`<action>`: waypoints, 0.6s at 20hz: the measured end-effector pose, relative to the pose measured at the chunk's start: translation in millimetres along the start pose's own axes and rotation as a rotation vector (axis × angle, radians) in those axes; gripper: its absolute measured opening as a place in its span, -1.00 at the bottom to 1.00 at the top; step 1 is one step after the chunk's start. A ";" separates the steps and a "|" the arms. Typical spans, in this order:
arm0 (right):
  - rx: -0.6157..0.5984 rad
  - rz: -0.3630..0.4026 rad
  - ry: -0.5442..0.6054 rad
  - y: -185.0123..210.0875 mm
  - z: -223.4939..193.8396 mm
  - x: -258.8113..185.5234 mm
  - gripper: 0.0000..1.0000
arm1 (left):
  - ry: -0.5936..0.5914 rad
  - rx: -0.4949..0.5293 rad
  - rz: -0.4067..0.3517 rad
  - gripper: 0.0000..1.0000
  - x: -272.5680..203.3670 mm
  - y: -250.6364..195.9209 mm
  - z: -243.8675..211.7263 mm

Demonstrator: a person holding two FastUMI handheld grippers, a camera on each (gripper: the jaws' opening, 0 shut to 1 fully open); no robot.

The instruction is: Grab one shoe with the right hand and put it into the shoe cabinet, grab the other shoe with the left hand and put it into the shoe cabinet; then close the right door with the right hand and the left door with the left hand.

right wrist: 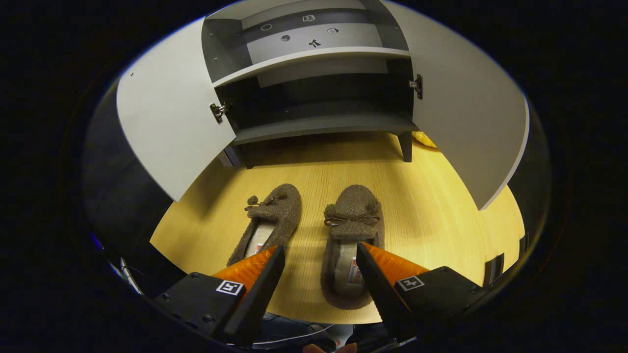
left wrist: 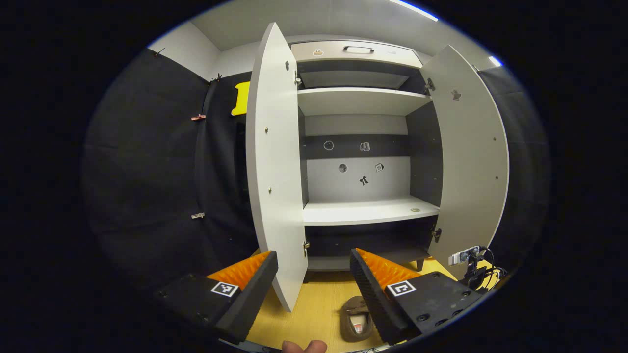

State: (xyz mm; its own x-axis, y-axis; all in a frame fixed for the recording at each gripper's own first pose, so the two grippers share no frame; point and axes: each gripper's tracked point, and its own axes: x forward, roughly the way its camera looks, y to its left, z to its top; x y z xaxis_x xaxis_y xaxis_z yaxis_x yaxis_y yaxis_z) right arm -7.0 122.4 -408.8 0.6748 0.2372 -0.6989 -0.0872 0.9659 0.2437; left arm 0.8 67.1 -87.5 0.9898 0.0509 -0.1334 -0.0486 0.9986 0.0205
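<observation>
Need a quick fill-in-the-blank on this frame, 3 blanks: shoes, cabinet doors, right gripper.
1. Both shoes lie on the ____.
2. Both cabinet doors stand ____.
3. The right gripper is ____, hovering above the shoes, holding nothing.

Missing words: floor; open; open

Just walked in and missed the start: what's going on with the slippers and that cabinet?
A person holds a gripper in each hand. Two fuzzy brown slippers with bows, the right one and the left one, lie side by side on the yellow wooden floor before the grey shoe cabinet, both doors wide open. The right gripper hovers open above the right slipper; the left gripper waits open, facing the shelves. Nothing stored yet.
</observation>
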 end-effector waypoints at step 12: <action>-0.015 -0.159 -0.018 -27.9 -4.3 99.7 -0.16 | 0.034 0.015 0.086 0.88 2.7 38.2 -22.1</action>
State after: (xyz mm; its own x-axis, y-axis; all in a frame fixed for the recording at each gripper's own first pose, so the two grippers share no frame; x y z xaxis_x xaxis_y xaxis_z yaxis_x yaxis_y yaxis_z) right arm 59.5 119.6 -488.2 0.6937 0.0791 -0.7159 0.0111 0.9927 0.1205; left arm -1.4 105.6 -109.0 0.9768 0.1370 -0.1643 -0.1308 0.9902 0.0482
